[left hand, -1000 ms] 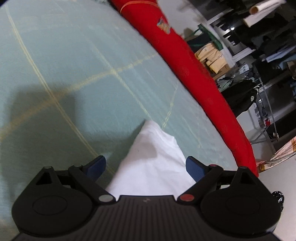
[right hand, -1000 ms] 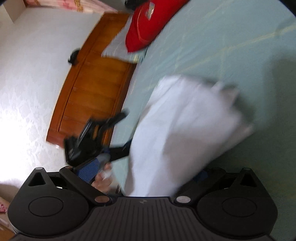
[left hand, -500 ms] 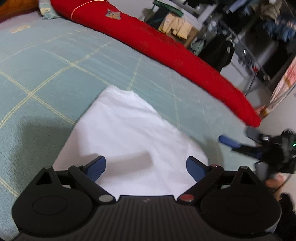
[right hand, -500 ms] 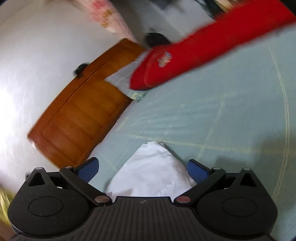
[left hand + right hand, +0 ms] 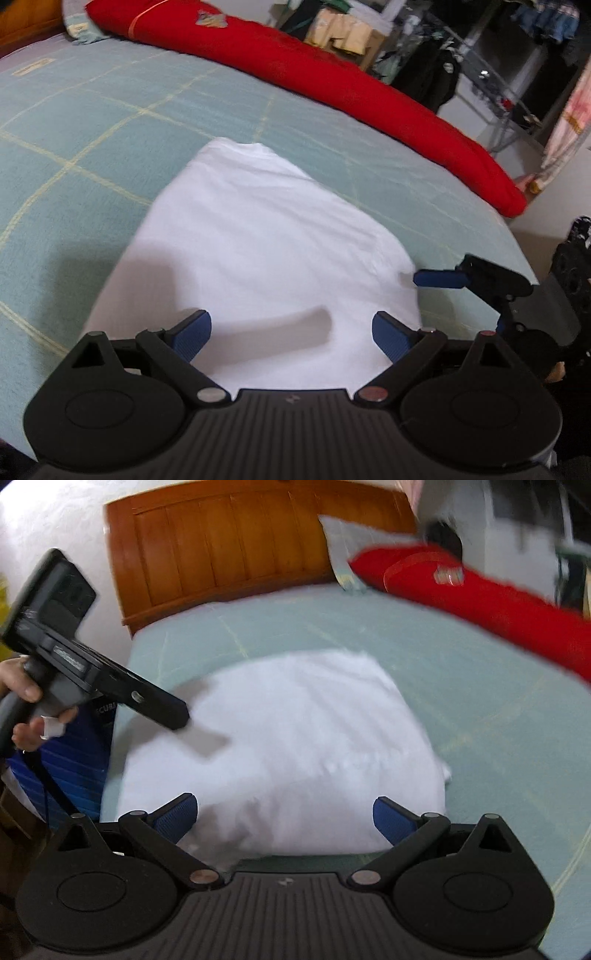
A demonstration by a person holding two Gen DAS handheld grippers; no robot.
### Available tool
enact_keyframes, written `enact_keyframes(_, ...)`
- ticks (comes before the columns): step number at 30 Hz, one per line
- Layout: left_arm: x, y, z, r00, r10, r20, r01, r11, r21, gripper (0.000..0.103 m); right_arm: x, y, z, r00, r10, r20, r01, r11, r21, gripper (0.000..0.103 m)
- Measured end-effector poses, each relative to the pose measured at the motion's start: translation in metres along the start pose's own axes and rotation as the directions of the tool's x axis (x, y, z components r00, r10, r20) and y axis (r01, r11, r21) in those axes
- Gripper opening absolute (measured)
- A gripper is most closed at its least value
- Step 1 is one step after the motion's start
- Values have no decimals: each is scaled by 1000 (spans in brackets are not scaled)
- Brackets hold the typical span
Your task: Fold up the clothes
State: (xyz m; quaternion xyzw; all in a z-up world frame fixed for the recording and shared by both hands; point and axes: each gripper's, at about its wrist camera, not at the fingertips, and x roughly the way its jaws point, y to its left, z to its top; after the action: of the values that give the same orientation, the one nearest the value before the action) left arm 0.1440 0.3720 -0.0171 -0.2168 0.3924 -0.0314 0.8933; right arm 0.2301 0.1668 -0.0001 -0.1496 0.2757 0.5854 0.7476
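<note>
A white garment [image 5: 255, 254] lies folded flat on the pale green bed cover [image 5: 92, 122]; the right wrist view shows the same white garment [image 5: 295, 746] as a rounded rectangle. My left gripper [image 5: 291, 332] hovers open over its near edge, nothing between the blue pads. My right gripper [image 5: 284, 816] is open too, over the garment's near side. In the left wrist view the right gripper [image 5: 443, 278] appears by the garment's right corner. In the right wrist view the left gripper's body [image 5: 85, 664] is seen from behind, held by a hand [image 5: 26, 701], over the garment's left part.
A long red bolster [image 5: 332, 81] runs along the far side of the bed. A wooden headboard [image 5: 229, 550] and a pale pillow [image 5: 351, 550] stand at its head. Racks of clothes and boxes [image 5: 443, 55] fill the room beyond. A blue striped thing [image 5: 74, 768] sits beside the bed.
Both grippers have let go of the white garment and pulled back; it now lies folded flat on the bed. Both views swung round to look down at it.
</note>
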Motion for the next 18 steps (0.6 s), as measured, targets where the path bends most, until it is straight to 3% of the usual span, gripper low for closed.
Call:
enact_keyframes(5, 6, 1, -7, 999, 11, -34, -12, 1000, -3, 94, 13, 31, -6, 998, 27, -57, -34, 992, -119, 103)
enact_keyframes(8, 2, 7, -13, 999, 10, -36, -11, 999, -31, 94, 11, 27, -22, 996, -12, -86, 5, 997, -81, 103)
enact_keyframes(12, -4, 2, -12, 1000, -9, -4, 9, 999, -32, 94, -17, 34, -20, 1000, 29, 7, -28, 999, -18, 103)
enact_keyframes(17, 3, -26, 6, 995, -82, 56, 79, 996, 48, 91, -26, 51, -32, 999, 36, 2, -36, 999, -1, 103)
enact_keyframes(18, 7, -32, 12, 992, -103, 67, 98, 993, 70, 83, -28, 51, -36, 999, 36, -3, -36, 999, 10, 103)
